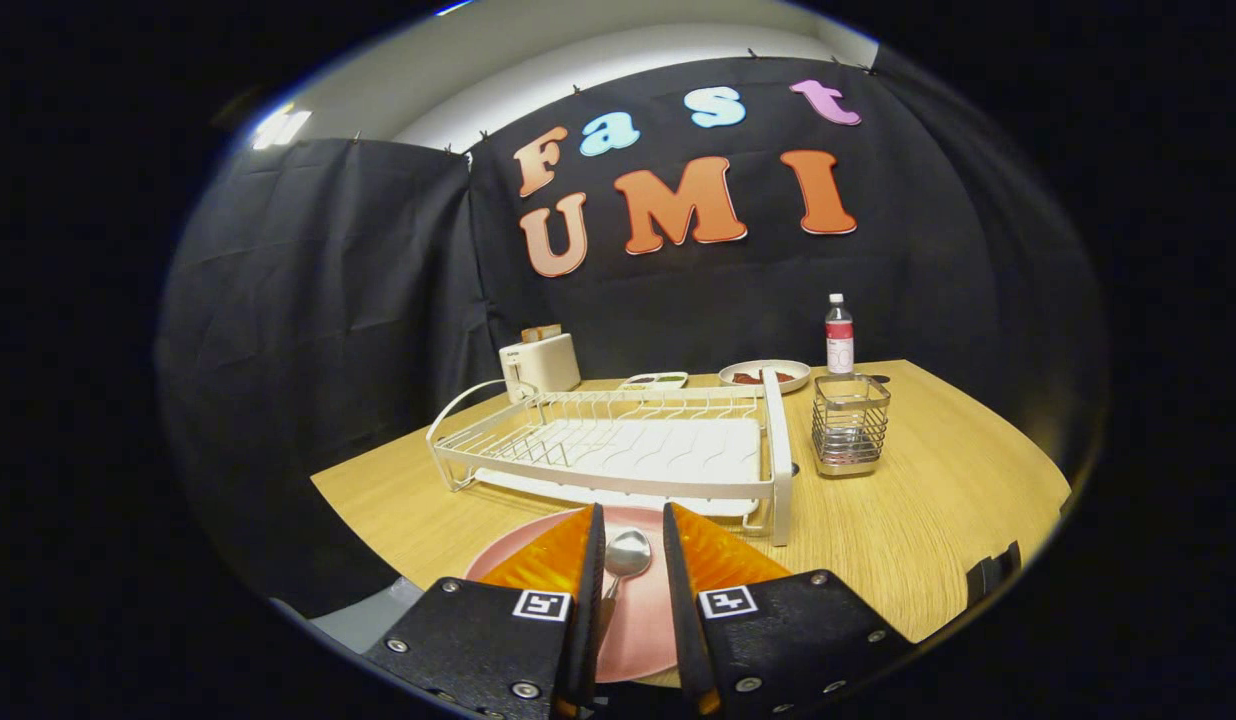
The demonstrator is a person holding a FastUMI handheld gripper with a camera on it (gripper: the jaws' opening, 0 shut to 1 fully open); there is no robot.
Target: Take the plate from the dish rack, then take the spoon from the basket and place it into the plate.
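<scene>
The pale wooden table [928, 500] carries an empty white wire dish rack [618, 445] and a wire basket [850, 422]. My tongs [633, 545] stand apart over the round pink plate [638, 620], the shiny metal spoon [625, 556] between them; I cannot tell whether either finger touches it. It looks light, stiff and slippery, best held by its handle, which is partly hidden.

A staged kitchen corner inside a recording booth

Black cloth [308, 300] hangs as walls across the middle and left of the frame, with a pale ceiling [538, 50] at the top. At centre a wooden table [928, 500] carries kitchen things: a white dish rack [618, 445], a toaster [540, 363] behind it, a wire basket [850, 422] and a bottle [839, 337] to the right.
</scene>
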